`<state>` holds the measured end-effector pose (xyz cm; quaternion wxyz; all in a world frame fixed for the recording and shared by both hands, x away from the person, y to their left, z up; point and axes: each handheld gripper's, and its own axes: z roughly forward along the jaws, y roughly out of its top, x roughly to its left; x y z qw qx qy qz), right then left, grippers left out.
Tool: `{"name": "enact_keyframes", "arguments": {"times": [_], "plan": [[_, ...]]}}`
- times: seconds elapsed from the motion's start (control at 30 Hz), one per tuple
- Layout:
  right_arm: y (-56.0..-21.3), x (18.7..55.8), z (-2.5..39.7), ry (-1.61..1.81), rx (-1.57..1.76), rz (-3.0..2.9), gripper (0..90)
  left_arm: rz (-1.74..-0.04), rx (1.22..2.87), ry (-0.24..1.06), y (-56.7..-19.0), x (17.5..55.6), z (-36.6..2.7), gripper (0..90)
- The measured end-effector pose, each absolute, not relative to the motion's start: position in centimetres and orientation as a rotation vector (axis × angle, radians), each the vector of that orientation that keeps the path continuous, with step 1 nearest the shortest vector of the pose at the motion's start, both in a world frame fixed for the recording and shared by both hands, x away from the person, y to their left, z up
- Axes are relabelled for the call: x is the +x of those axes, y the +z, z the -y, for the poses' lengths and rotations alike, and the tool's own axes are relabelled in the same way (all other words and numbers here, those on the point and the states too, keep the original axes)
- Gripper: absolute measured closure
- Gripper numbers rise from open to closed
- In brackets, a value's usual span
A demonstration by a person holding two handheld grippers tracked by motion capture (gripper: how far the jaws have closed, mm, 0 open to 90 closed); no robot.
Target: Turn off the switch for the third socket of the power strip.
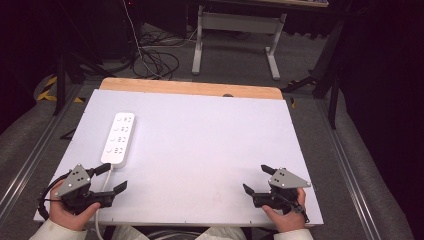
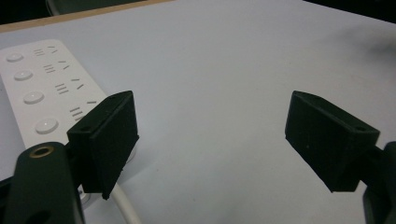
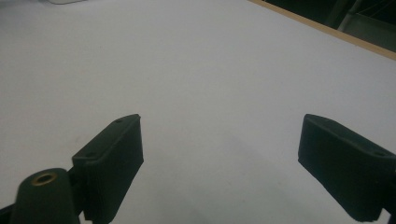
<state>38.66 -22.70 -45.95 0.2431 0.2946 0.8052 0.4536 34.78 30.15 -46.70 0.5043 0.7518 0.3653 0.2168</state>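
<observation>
High view shows the left hand-held gripper (image 1: 111, 179) and right hand-held gripper (image 1: 256, 179) both spread wide and holding nothing, low on the white worktop (image 1: 210, 145), a white power strip (image 1: 119, 138) just beyond the left one.

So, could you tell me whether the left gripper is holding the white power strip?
No, the left gripper is open with nothing between its jaws, beside the power strip.
</observation>
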Motion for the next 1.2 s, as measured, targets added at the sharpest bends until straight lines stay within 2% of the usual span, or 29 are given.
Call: {"name": "enact_keyframes", "arguments": {"times": [0.23,0.97,1.2], "plan": [[-46.0,38.7,22.7,1.238,0.809,-2.204,14.9,-0.874,1.85,0.525,-46.5,34.7,-30.0,22.4],[-46.1,38.7,22.7,1.235,0.809,-2.217,15.6,-0.88,1.852,0.537,-46.1,34.6,-30.2,21.0],[-46.0,38.7,22.6,1.238,0.8,-2.217,16.4,-0.872,1.875,0.525,-45.2,34.7,-30.1,28.5]]}}
